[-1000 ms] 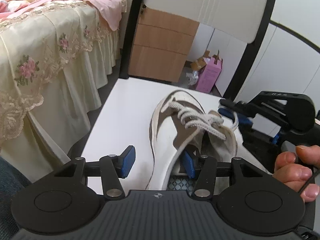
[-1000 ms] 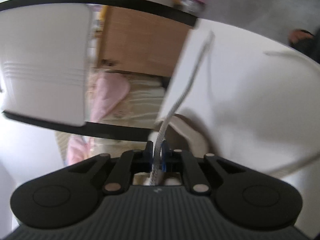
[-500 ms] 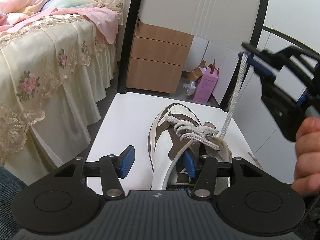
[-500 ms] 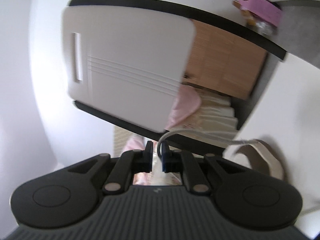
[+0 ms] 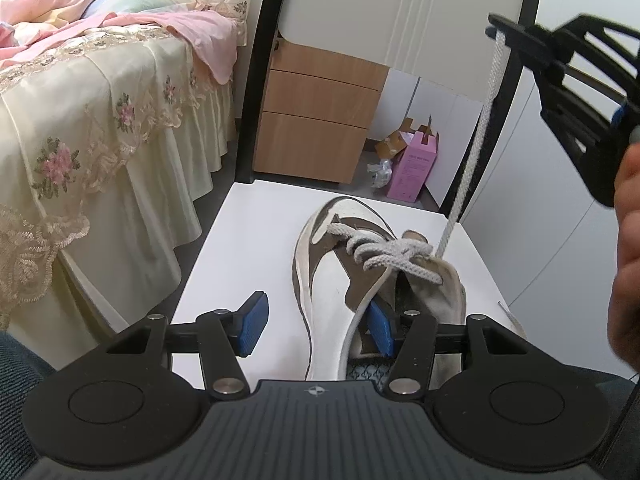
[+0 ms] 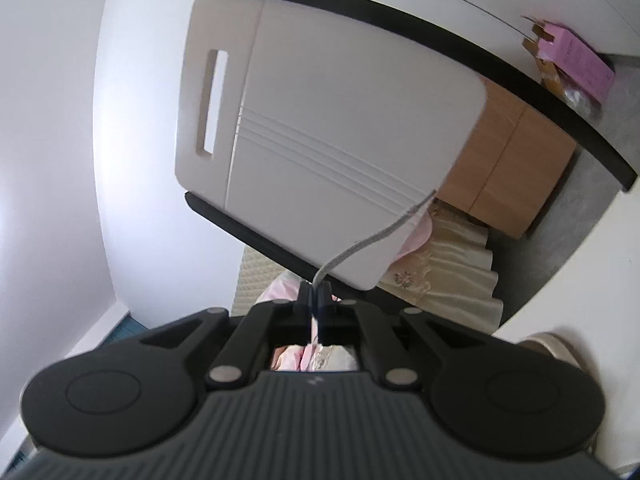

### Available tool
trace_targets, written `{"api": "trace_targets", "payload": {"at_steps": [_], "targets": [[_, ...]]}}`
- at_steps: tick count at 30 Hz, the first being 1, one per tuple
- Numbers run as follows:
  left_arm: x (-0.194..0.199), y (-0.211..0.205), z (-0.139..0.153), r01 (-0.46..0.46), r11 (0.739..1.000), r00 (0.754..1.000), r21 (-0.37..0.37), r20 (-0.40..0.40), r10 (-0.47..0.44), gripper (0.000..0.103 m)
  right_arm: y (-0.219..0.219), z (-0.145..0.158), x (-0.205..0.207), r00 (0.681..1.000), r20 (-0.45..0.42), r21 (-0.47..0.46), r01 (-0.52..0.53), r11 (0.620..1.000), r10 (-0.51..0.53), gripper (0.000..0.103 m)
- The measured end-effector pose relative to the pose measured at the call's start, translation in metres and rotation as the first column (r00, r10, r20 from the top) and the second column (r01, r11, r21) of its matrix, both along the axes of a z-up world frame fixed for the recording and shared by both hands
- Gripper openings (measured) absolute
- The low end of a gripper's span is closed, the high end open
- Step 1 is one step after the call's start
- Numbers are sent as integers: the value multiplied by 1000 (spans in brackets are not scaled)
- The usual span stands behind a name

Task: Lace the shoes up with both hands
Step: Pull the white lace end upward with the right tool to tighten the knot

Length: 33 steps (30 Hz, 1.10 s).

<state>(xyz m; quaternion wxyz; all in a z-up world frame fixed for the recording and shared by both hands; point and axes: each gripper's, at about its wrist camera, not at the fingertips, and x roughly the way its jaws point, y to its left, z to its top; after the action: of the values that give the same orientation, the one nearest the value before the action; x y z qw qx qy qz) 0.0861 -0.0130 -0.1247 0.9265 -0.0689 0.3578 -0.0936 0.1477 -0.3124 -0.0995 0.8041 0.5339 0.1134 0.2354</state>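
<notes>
A white and brown sneaker [image 5: 324, 280] lies on a white chair seat [image 5: 248, 240], toe pointing away. My left gripper [image 5: 316, 326] is open astride the shoe's near side wall: one blue pad sits inside the shoe opening and the other stands clear outside. High at the right, my right gripper [image 5: 494, 30] is shut on the white shoelace [image 5: 476, 148], its jaws closing tight. The lace runs taut down to the top eyelets. In the right wrist view the shoelace [image 6: 372, 236] comes out from between the closed jaws of the right gripper [image 6: 316, 292].
The chair's white backrest [image 6: 320, 120] with black frame stands behind the shoe. A bed [image 5: 100, 120] with a floral cover is at the left. A wooden drawer cabinet [image 5: 316, 120] and a pink box [image 5: 416, 164] are on the floor beyond. A hand [image 5: 628, 260] holds the right gripper.
The right gripper has risen from beside the shoe to high above it, drawing the lace up taut, and its jaws have closed tighter. The left gripper has stayed put.
</notes>
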Motion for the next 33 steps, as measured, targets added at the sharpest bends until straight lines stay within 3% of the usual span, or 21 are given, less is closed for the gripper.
{"api": "trace_targets", "payload": {"at_steps": [14,19,23,26,29,33], "targets": [[0,-2,-1,8,1000,1000,3,-12,-8,58,-9,67,8,990,135,-125,59,990,-42,4],[-1,-2,0,9,1000,1000,7,-6,-9,58,-4,91,8,986,160,-284,88,955,-44,3],[-5,-5,5,30,999,999,37,24,-31,58,4,103,10,988,153,-420,72,905,-7,3],[-10,-9,9,40,996,998,80,54,-45,58,21,110,12,989,131,-590,23,807,67,3],[-14,-13,11,55,993,995,109,73,-63,58,45,105,11,988,67,-772,-37,634,139,3],[-16,-16,12,63,989,993,135,88,-75,58,71,85,9,963,-49,-899,-158,408,264,3]]}}
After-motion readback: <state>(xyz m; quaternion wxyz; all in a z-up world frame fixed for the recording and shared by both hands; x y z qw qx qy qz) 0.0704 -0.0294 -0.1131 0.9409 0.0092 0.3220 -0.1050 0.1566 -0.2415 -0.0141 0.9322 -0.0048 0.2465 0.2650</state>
